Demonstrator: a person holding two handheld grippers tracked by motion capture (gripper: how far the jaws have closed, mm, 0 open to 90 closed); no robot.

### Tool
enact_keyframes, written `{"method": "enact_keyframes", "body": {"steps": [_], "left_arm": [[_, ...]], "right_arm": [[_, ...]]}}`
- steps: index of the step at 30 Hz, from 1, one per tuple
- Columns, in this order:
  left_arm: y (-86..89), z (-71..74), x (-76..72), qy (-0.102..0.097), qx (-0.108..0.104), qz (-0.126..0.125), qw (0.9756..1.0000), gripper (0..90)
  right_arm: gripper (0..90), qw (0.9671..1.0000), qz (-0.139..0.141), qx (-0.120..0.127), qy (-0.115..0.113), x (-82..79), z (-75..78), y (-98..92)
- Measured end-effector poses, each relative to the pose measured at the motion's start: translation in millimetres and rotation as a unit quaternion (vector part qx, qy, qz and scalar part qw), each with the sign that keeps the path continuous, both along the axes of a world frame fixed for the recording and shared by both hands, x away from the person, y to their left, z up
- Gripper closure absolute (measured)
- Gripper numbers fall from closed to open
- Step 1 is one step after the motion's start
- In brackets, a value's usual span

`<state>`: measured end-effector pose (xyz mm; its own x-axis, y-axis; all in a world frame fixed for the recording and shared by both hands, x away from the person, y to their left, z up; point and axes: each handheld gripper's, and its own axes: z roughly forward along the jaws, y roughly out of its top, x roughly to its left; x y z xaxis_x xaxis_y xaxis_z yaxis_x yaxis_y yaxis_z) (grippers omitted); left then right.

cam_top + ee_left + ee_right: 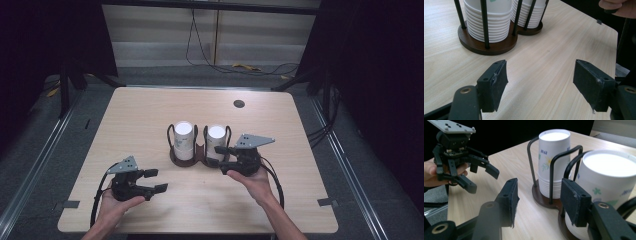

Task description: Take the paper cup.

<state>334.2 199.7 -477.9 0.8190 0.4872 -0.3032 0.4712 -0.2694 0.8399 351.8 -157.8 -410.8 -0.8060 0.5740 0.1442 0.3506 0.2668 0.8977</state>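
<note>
Wooden table point(150, 115), left hand-held gripper point(152, 181) parted, empty, right hand-held gripper point(220, 156) narrowed, holding nothing.

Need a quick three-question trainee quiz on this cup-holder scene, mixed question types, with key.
1. How many stacks of paper cups stand in the wooden-based holder? A one, B two, C three.
2. True or false: the left gripper has a cup between its jaws.
3. Fill in: in the high view, the right gripper is closest to the ___ stack.
Key: 1 B. 2 false, since its jaws are apart over bare table. 3 right.
</note>
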Motion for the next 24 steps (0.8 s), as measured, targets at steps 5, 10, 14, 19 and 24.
{"method": "enact_keyframes", "body": {"steps": [5, 10, 14, 19, 24], "left_arm": [[0.1, 0.1, 0.2, -0.004, 0.003, -0.003, 1.0000, 27.3], [-0.3, 0.1, -0.5, -0.004, 0.003, -0.003, 1.0000, 27.3], [-0.3, 0.1, -0.4, -0.003, 0.003, -0.004, 1.0000, 27.3], [-0.3, 0.0, -0.4, -0.002, 0.002, -0.004, 1.0000, 27.3], [0.6, 0.5, -0.5, -0.003, 0.002, -0.001, 1.0000, 27.3]], "right_arm": [[50.2, 1.0000, 0.007, -0.004, 0.000, 7.1, 5.4, 6.3], [50.3, 0.9999, 0.011, -0.001, -0.002, 13.8, 10.7, 11.8], [50.7, 0.9998, 0.017, -0.002, -0.003, 18.5, 13.4, 17.0], [50.6, 0.9997, 0.022, -0.003, -0.007, 25.3, 19.5, 23.0], [50.4, 0.9997, 0.024, -0.005, -0.008, 32.7, 24.0, 28.4]]}}
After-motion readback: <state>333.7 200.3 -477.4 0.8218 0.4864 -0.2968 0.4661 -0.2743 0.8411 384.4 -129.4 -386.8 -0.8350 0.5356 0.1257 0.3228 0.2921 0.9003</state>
